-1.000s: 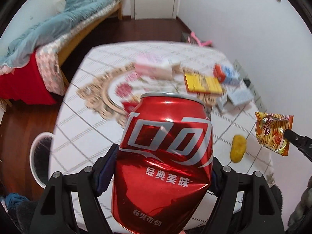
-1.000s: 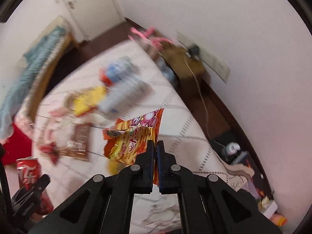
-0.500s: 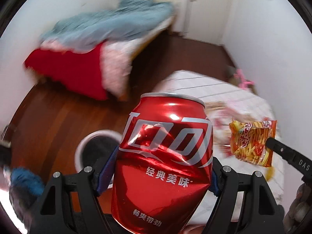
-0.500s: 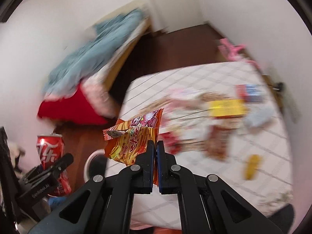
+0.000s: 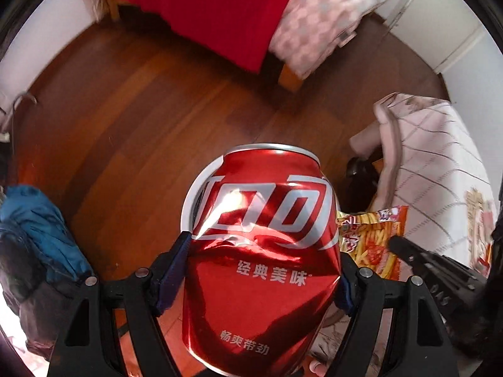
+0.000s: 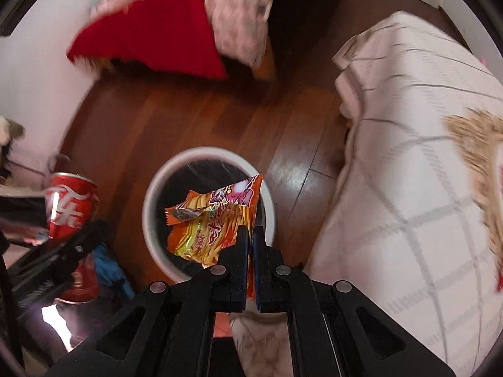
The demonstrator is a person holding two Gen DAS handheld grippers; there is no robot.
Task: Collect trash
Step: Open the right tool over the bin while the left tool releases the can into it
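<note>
Left gripper (image 5: pixel 262 270) clamped on a dented red cola can (image 5: pixel 262 251), held upright above the wood floor (image 5: pixel 141 119). Right gripper (image 6: pixel 250 238) pinched shut on an orange snack wrapper (image 6: pixel 217 216) (fries print), hanging over the white-rimmed trash bin (image 6: pixel 151 201). Bin contents dark, possibly a liner. Table with checked cloth (image 6: pixel 408 125) is right of the bin; a bed with red sheet (image 6: pixel 157 37) beyond.

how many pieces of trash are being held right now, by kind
drink can: 1, the dented red cola can in the left gripper
snack wrapper: 1, the orange snack packet in the right gripper, in front of the white bin
total: 2
</note>
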